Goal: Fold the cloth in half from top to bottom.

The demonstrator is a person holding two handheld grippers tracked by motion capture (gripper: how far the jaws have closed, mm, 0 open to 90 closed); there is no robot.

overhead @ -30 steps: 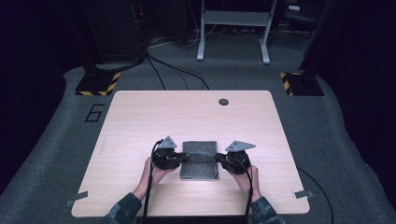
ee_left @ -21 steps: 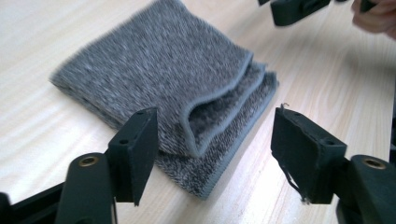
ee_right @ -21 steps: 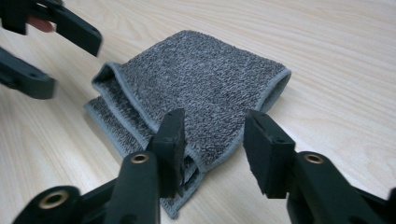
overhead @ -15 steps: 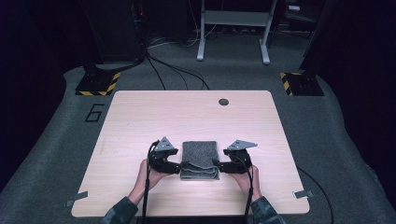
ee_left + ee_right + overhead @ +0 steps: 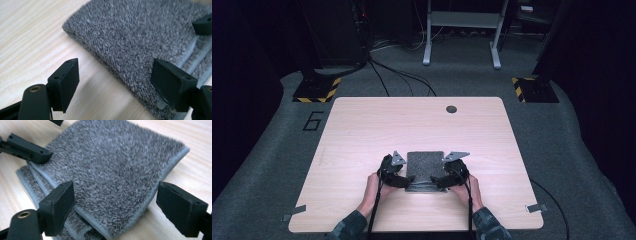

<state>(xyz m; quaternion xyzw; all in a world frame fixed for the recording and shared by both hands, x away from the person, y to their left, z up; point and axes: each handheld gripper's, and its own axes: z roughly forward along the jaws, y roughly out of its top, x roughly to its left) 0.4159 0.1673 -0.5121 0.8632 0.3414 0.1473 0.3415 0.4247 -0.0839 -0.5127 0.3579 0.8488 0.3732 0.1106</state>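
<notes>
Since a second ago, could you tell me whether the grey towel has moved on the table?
Yes. The grey towel now ends nearer the person's edge of the table, farther from the round hole, and looks narrower, folded over.

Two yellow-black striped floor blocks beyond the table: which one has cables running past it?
The left striped block, beyond the table's far left corner: black cables run along the carpet beside it. The right striped block has none visible.

One marking was legible: a dark figure "6" [image 5: 313, 120] on the grey floor [image 5: 272, 150], just left of the tabletop [image 5: 422, 125].
</notes>
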